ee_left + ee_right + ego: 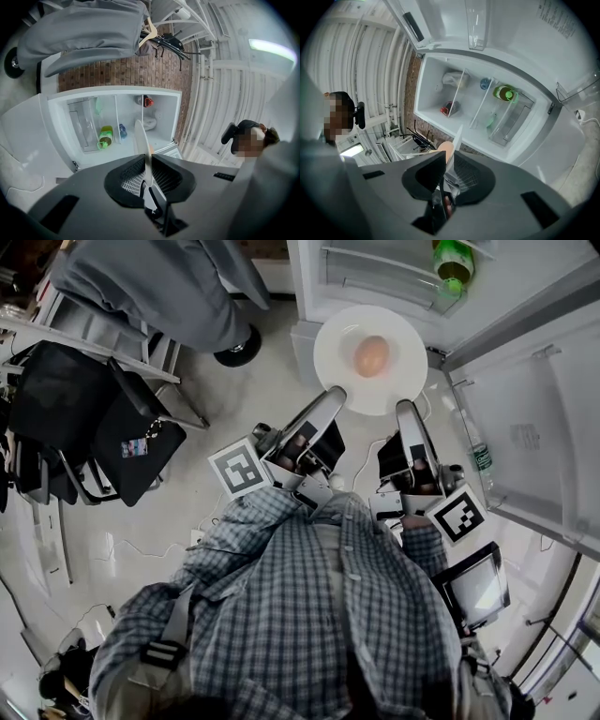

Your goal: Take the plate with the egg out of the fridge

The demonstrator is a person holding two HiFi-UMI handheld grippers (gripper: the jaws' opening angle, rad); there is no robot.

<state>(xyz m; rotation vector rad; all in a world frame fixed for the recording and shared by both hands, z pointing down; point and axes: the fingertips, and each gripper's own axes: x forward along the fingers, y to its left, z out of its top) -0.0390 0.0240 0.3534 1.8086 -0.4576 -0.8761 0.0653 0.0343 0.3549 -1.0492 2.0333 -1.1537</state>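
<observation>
In the head view a white plate [337, 352] with a brown egg [371, 355] on it hangs level in front of the open fridge [375, 273], outside it. My left gripper [335, 397] is shut on the plate's near left rim. My right gripper [406, 411] is shut on its near right rim. The left gripper view shows the plate [139, 140] edge-on, pinched between the jaws of the left gripper [147, 176]. The right gripper view shows the plate's rim [457, 139] and the egg [446, 151] beside it, with the right gripper [446, 176] clamped on the rim.
A green bottle [453, 261] lies on a fridge shelf. The fridge door [534, 427] stands open at the right with a water bottle [481, 460] in it. A person in grey [169, 287] stands at the left by black chairs [103, 427]. Cables lie on the floor.
</observation>
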